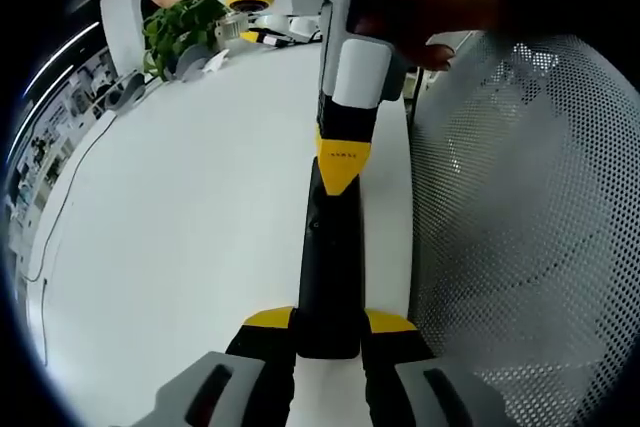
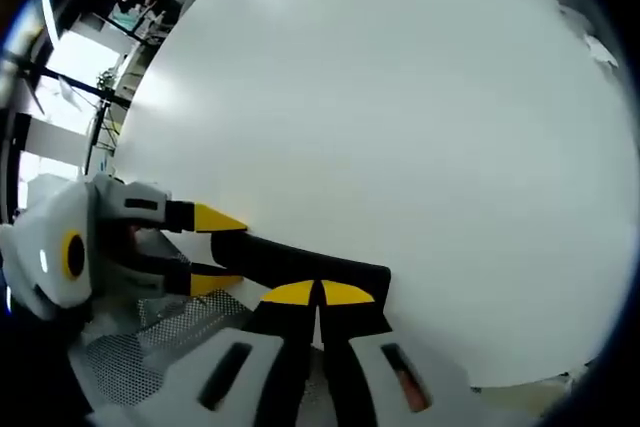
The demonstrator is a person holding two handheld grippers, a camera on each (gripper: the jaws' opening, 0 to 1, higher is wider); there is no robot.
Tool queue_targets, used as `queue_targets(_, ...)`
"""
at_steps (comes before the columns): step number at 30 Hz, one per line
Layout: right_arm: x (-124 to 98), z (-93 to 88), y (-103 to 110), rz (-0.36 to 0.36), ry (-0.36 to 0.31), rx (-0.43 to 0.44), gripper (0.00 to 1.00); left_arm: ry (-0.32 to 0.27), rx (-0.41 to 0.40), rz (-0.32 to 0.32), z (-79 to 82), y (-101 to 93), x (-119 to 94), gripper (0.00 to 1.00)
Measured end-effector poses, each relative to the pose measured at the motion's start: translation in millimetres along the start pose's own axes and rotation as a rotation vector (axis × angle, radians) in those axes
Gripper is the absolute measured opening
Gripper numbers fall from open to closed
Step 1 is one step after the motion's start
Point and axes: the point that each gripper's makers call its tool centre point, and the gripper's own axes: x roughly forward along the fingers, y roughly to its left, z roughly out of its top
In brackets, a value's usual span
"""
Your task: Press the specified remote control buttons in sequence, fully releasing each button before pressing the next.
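Two yellow-tipped grippers meet over a broad white table [image 1: 190,197] whose bare top runs off toward a cluttered far edge. In the left gripper view a green potted plant [image 1: 180,27] stands at that far edge with small grey items beside it, a thin cable trails along the table's left side, and a white perforated mesh chair back [image 1: 530,217] rises just past the table's right edge. In the right gripper view bright windows and dark framing show beyond the table.

A long black remote control [image 1: 328,267] lies on the table near that edge. The left gripper [image 1: 328,325] has its jaws narrowed onto the remote's near end, one yellow tip touching each side, so it holds the remote. The right gripper [image 2: 318,293] has its jaws drawn together, tips touching, resting on the remote [image 2: 300,265] at its other end; in the left gripper view it comes down from above with a hand [image 1: 430,7] on it.

Slim and dark, the remote is too dim to make out its buttons.
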Motion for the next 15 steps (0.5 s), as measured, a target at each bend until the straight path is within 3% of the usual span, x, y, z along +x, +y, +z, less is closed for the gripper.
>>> queue_targets(15,4.5,-0.2,-2.4,-0.053,0.025,-0.058,0.0,-0.015,-0.012,0.004,2.3,1.6,1.2,0.25)
